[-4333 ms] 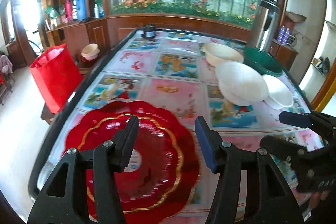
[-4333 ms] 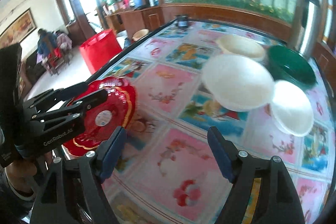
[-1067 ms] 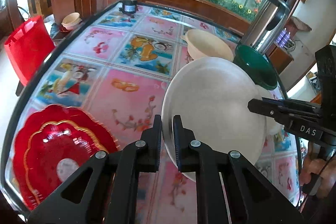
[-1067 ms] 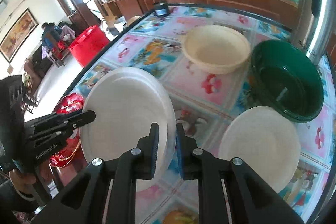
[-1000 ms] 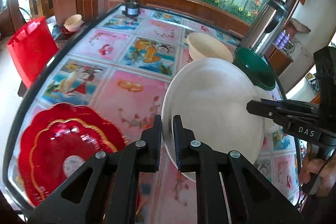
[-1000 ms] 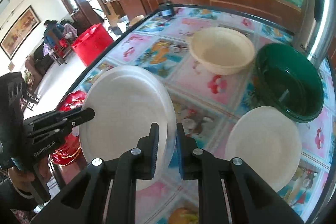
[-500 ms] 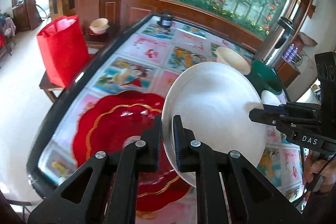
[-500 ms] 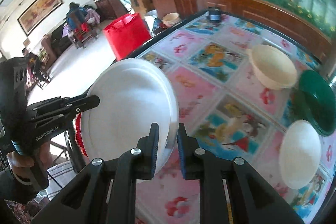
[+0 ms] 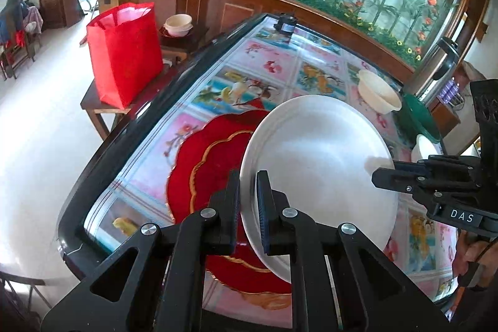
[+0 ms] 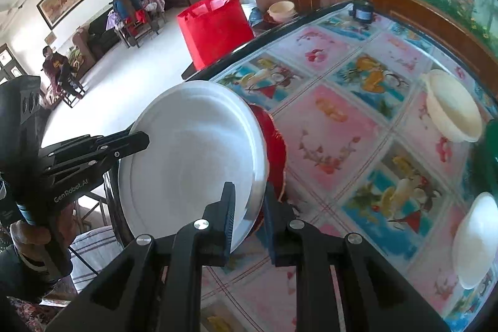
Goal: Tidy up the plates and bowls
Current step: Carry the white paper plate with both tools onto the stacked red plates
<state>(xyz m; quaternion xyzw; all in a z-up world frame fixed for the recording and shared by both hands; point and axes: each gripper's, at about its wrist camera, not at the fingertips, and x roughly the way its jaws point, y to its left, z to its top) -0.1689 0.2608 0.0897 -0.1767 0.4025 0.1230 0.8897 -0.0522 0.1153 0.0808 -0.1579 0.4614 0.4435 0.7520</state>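
A large white plate [image 9: 320,164] is held in the air between both grippers. My left gripper [image 9: 248,207] is shut on its near-left rim. My right gripper [image 10: 249,217] is shut on the opposite rim, and the plate also shows in the right wrist view [image 10: 193,164]. The plate hangs over a red scalloped plate with gold trim [image 9: 205,164] that lies near the table's left edge. A cream bowl [image 9: 378,92], a green bowl [image 9: 417,120] and a smaller white plate [image 10: 479,238] sit on the far right of the table.
The table [image 9: 274,67] has a glossy picture cloth and a black rim. A red bag [image 9: 124,52] stands on a low side table to the left, with stacked bowls [image 9: 178,24] behind it. A steel flask [image 9: 435,64] stands by the green bowl.
Both grippers have carried the white plate left, from the middle of the table to above the red plate. Both stay shut on its rim.
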